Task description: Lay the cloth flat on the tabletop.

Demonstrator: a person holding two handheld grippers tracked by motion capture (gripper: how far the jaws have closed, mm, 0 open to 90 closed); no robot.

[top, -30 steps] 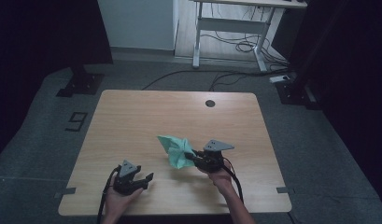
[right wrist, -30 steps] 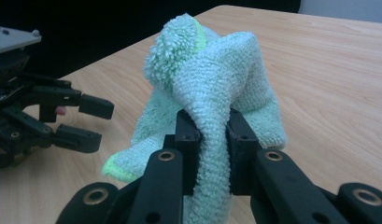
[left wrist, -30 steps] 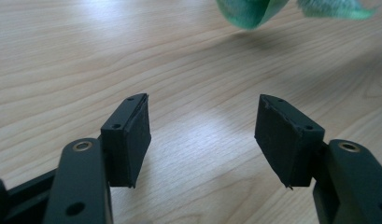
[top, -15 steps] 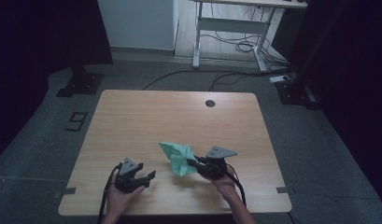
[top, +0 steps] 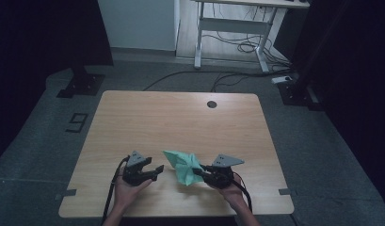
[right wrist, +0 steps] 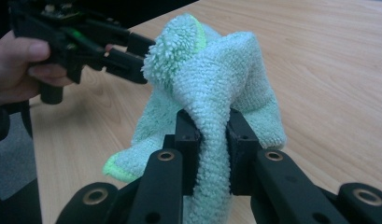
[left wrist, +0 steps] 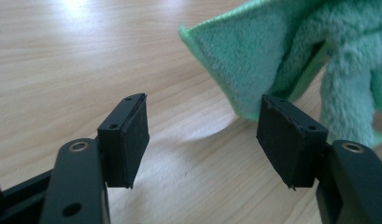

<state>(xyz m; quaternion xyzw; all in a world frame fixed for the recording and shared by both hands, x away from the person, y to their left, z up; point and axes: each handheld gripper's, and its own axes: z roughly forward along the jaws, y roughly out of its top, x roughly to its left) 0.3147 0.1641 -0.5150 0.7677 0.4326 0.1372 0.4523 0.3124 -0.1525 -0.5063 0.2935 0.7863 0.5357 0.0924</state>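
Note:
A light green terry cloth [top: 182,165] is bunched up near the front middle of the wooden table [top: 180,117]. My right gripper [top: 198,173] is shut on a fold of this cloth [right wrist: 212,112], which drapes over its jaws and hangs to the tabletop. My left gripper [top: 158,170] is held to the left of the cloth, open, with nothing between its pads [left wrist: 132,135]. In the left gripper view the cloth [left wrist: 272,60] lies just beyond the right jaw. The left gripper [right wrist: 86,42] and the hand that holds it sit behind the cloth in the right gripper view.
A round cable hole [top: 211,104] sits near the table's far edge. Beyond the table stand a white desk frame [top: 232,28] with loose cables on the grey floor and dark stands at both sides.
The right gripper has carried the cloth toward the table's front edge. The left gripper has shifted a little to the right, closer to the cloth. Both keep the same jaw state.

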